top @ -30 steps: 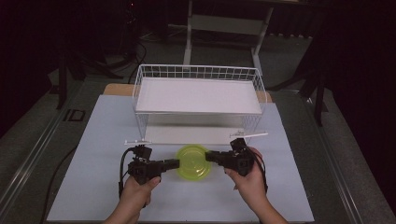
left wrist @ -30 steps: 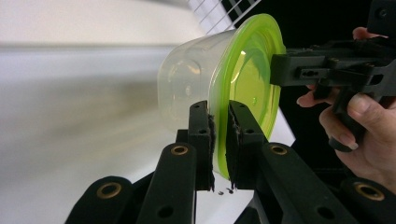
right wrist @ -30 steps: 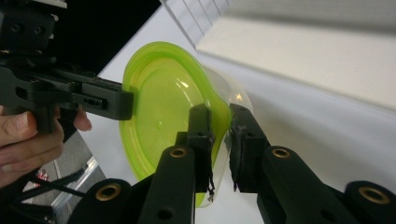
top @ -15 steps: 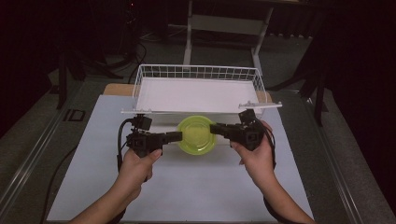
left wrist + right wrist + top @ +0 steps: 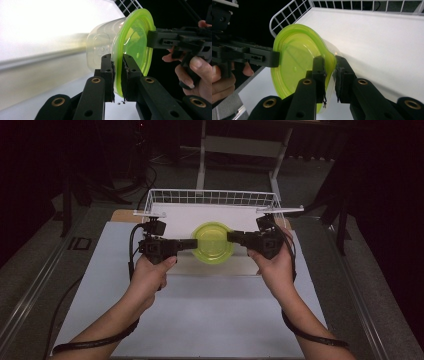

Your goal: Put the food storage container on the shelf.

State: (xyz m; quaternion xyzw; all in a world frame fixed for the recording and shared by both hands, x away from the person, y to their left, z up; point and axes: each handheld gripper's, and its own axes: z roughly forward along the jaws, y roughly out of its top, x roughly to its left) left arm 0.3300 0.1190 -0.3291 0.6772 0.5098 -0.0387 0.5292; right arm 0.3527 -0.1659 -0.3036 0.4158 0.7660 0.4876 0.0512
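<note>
At the left of the high view, one left gripper (image 5: 191,244) is clamped on the left edge of a single clear plastic container with a lime-green lid (image 5: 213,241). In the left gripper view its two pads pinch the lid's rim (image 5: 117,75) between them. The container hangs in the air between the two tools, above the near edge of one white wire basket (image 5: 215,197) and its white floor. At the right, one right gripper (image 5: 232,237) is clenched on the opposite edge of the lid, its pads closed on the rim in the right gripper view (image 5: 329,68). Two hands show, the left hand (image 5: 150,270) and the right hand (image 5: 272,265), each with a black cable trailing back. One white sheet (image 5: 200,320) covers the table.

The container's clear body is hidden under its lid from above. Both forearms are cut off by the bottom edge. The surroundings are dark and hard to make out.
</note>
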